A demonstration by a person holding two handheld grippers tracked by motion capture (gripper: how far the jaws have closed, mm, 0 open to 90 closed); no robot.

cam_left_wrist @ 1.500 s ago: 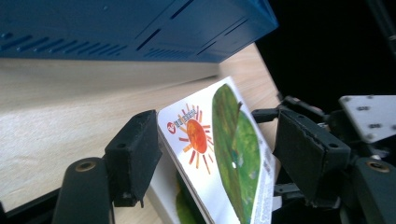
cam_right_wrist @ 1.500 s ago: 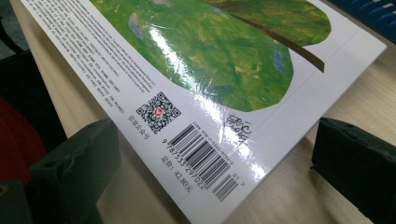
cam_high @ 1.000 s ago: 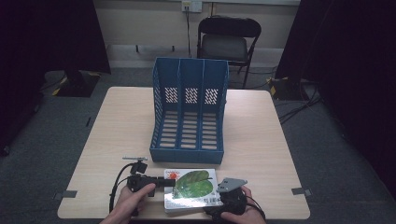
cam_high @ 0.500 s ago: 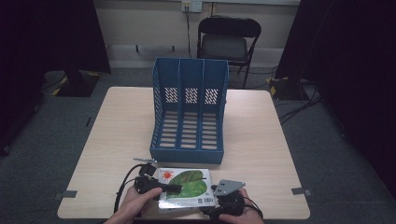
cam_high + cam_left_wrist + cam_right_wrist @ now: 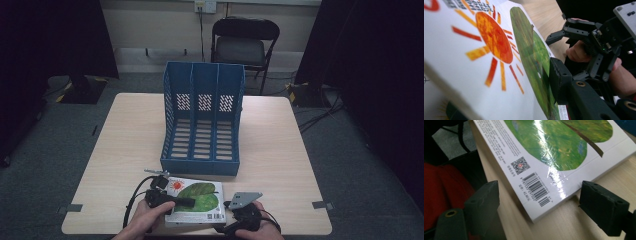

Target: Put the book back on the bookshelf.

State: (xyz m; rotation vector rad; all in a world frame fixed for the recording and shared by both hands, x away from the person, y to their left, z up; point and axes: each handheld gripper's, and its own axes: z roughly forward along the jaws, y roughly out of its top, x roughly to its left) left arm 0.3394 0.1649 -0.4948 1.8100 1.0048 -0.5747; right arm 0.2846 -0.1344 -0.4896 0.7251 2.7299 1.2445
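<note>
Book [image 5: 196, 201] lies at the near edge of the table [image 5: 280, 150], just in front of the blue file rack [image 5: 202, 120], white cover up with a green leaf and an orange sun. Left gripper [image 5: 172, 201] reaches over the book's left edge; in the left gripper view one black pad [image 5: 559, 80] presses flat on the cover beside the leaf, and the jaws have just been closing, now clamped on the book. Right gripper [image 5: 240, 220] sits at the book's near right corner. In the right gripper view its jaws stand apart, the barcode corner [image 5: 537, 187] lying between them, pads clear of it on both sides. That corner rests on the table.
</note>
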